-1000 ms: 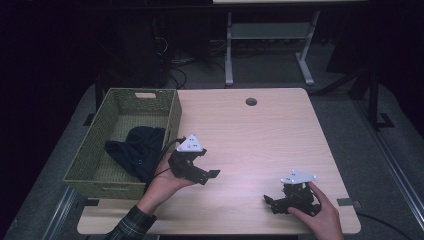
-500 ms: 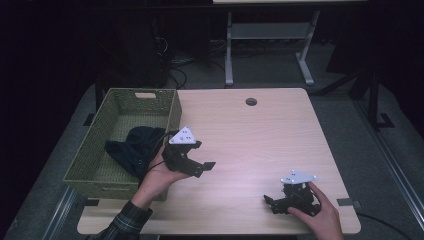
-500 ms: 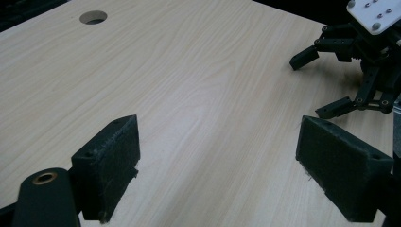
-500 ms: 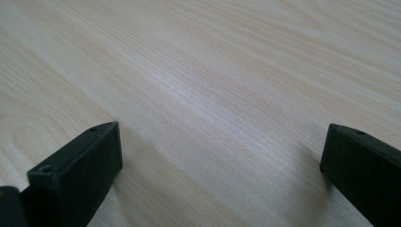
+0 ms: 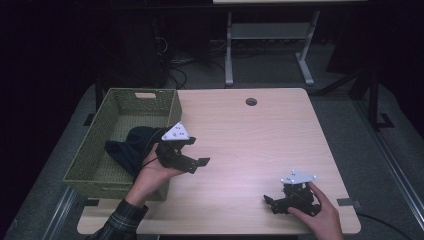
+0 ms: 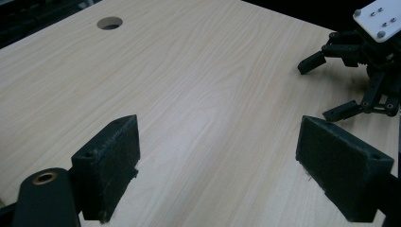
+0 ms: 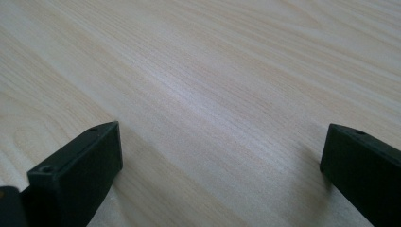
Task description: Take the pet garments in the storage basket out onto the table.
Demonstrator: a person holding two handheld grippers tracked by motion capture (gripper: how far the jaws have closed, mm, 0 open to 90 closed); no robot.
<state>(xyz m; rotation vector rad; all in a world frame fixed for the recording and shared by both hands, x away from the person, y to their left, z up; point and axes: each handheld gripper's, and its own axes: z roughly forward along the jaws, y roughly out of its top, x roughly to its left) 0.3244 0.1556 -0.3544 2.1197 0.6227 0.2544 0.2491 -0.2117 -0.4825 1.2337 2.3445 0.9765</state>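
Observation:
My left gripper [image 5: 197, 151] is held above the table just right of the green wicker basket [image 5: 172, 107], its jaws open, empty and pointing right. A dark cloth [image 5: 125, 147] lies bunched inside the basket. In the left gripper view my left gripper [image 6: 227, 165] frames bare wood, with the right gripper [image 6: 364, 71] farther off at the upper right. My right gripper [image 5: 270, 204] rests low on the table near the front right corner, open and empty. In its own view my right gripper [image 7: 222, 175] has both pads wide apart just over the wood.
The light wooden table [image 5: 250, 145] has a round cable hole [image 5: 251, 101] near its far edge, also seen as the hole [image 6: 109, 22]. A desk frame [image 5: 265, 35] and cables stand on the dark floor behind. The basket overhangs the table's left side.
My left gripper has drifted slightly up and away from the front edge, staying open. The right gripper has not moved.

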